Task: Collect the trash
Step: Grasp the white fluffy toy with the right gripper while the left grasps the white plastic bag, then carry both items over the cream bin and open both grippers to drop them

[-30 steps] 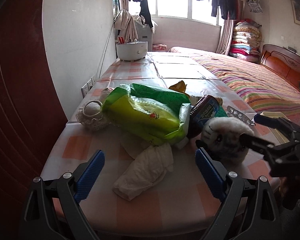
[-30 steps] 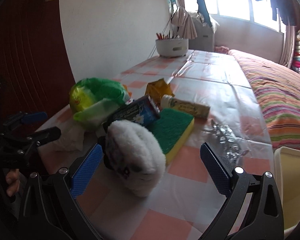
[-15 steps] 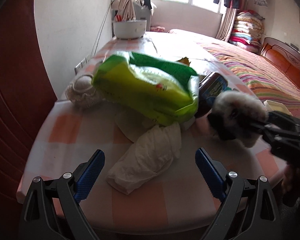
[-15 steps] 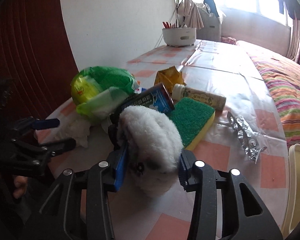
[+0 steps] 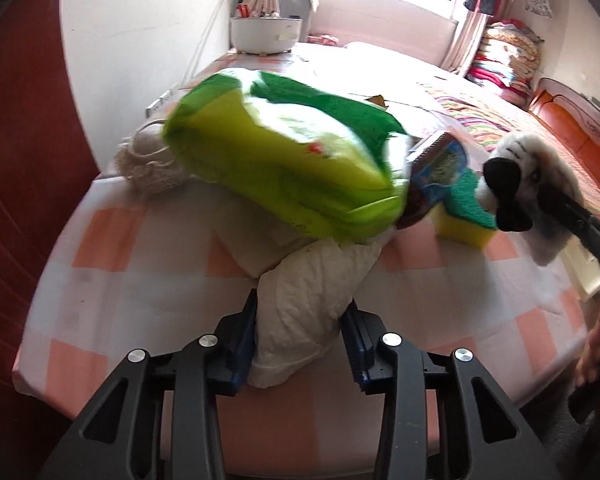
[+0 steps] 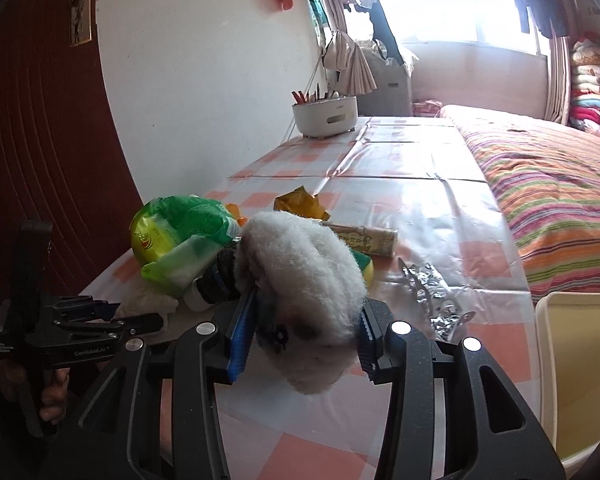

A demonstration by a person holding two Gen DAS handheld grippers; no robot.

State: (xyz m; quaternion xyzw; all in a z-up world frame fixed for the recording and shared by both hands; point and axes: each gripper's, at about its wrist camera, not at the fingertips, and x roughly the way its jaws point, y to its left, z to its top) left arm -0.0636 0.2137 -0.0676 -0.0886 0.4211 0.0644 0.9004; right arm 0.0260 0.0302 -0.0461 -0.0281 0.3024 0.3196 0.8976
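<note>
Both grippers, wide apart a second ago, now stand narrowed around soft items. Left gripper (image 5: 300,344): jaws closing, blue pads (image 5: 245,336) against the sides of a crumpled white tissue wad (image 5: 308,300) lying on the checked tablecloth (image 5: 112,240) near the table's front edge. Right gripper (image 6: 300,340): clamped on a fluffy white plush toy with dark patches (image 6: 300,256), which the left view shows raised clear of the cloth.

Behind the wad, touching it: a green-and-yellow plastic packet (image 5: 284,152). Left of the packet, a cream knitted pouch (image 5: 148,164). Right of it, a dark can with a blue label (image 5: 436,168) lies against a yellow sponge with a green scouring face (image 5: 468,216). In the right view, beyond the toy: a crumpled yellow wrapper (image 6: 300,200), a small bottle on its side (image 6: 364,236), and crushed foil (image 6: 432,292). A pale bin rim (image 6: 580,320) stands at the table's right edge.
</note>
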